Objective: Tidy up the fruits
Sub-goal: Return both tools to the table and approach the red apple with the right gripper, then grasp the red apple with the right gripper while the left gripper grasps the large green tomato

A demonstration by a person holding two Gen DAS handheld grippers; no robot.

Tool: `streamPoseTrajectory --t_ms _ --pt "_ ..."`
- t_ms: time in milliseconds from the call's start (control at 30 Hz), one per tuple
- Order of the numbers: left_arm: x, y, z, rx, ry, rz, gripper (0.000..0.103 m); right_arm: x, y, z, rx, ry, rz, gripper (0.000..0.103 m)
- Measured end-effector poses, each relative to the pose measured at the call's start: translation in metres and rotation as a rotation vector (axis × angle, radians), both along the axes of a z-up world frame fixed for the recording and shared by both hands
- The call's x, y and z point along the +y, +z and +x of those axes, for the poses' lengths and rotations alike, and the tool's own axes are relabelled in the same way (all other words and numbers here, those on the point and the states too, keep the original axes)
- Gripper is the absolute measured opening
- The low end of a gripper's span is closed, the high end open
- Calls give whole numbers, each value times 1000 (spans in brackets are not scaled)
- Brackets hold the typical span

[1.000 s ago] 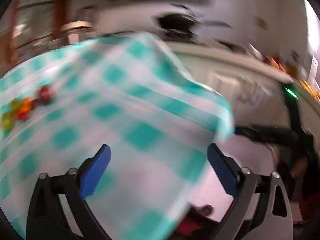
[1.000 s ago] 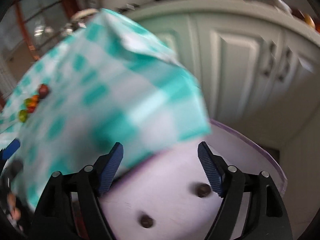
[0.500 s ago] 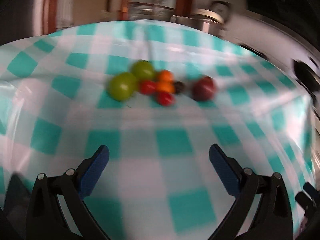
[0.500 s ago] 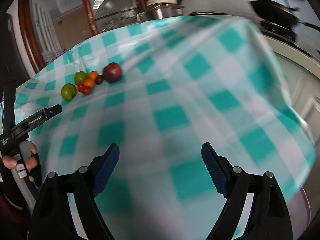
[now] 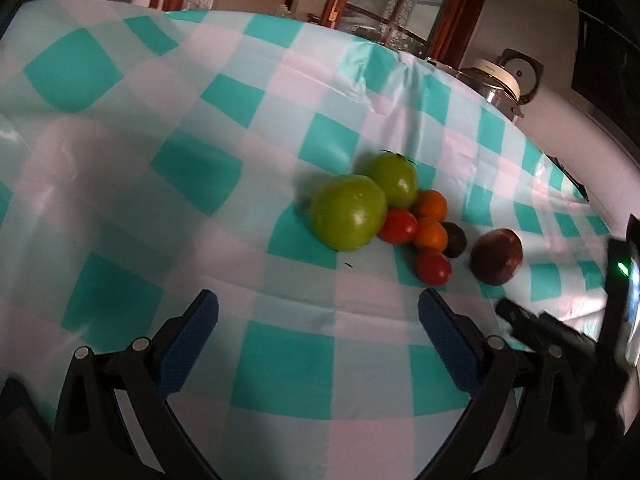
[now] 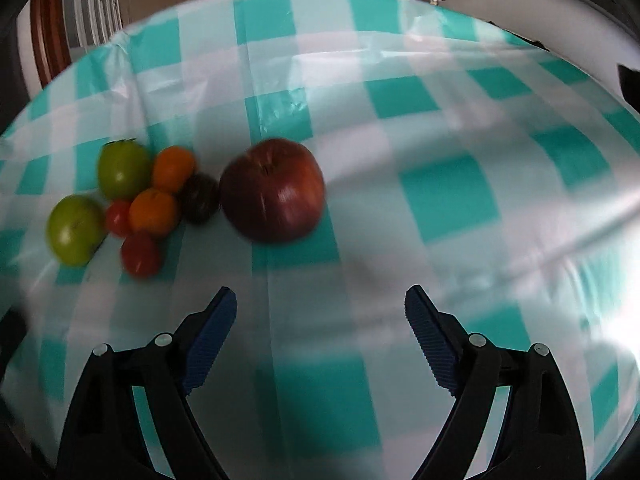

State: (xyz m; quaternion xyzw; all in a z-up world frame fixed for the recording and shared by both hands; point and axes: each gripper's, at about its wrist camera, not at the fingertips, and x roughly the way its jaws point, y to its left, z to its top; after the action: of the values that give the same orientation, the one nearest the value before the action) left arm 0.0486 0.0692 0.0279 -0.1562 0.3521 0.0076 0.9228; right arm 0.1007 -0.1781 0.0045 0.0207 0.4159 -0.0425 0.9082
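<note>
On the surface, which is covered with a green and white checked cloth, the fruits lie in one small heap: two green fruits, two small oranges, two small red tomatoes and one dark plum touch each other, and a big red apple sits just beside the plum, a little apart from the rest. The right hand-held gripper is wide open and holds nothing; the apple stands in front of it, slightly to its left. The left hand-held gripper is also wide open and empty, and the heap lies before it, near the green fruits. I think the step now is the reach for a first fruit, and the apple looks like the easy one for the right side because it has free space around it. To do it well, the person should bring the opening to the middle of the apple, so one finger goes between the apple and the plum without pushing the plum. The apple is round and smooth, so a grip at its widest part is safer, and closing slowly helps. The cloth looks thin and shiny with folds, so the fingers should not drag on it. I see no bowl or basket here, so I cannot tell where the fruits should go.
</note>
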Motion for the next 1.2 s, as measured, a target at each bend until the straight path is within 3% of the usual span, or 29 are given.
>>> streamPoseTrajectory --t_ms 133,367,400,467,567,633,867,1000,1067,1200 --pt "6 -5 0 20 15 -48 100 12 -7 38 38 -7 -36 84" --pt "10 -12 2 48 27 -85 100 17 -10 67 49 -3 -51 84" --pt "10 -13 2 52 27 -88 100 15 -11 70 51 0 -36 81" --pt "11 -14 1 57 30 -93 100 13 -10 67 42 33 -2 64" --pt "11 -14 1 62 34 -97 100 11 -9 61 34 17 11 63" --pt "11 -14 1 62 32 -90 100 3 -8 52 9 6 85 63" --pt "-9 -10 11 57 -24 10 100 -42 -12 29 -64 -74 330 63" --pt "-22 -11 45 91 -46 71 97 -41 -10 30 -70 -66 354 63" --pt "-24 -16 66 140 -71 93 85 -42 -9 30 -76 -55 383 63" --pt "-25 -20 93 183 -110 163 84 -50 -8 23 -82 -51 400 64"
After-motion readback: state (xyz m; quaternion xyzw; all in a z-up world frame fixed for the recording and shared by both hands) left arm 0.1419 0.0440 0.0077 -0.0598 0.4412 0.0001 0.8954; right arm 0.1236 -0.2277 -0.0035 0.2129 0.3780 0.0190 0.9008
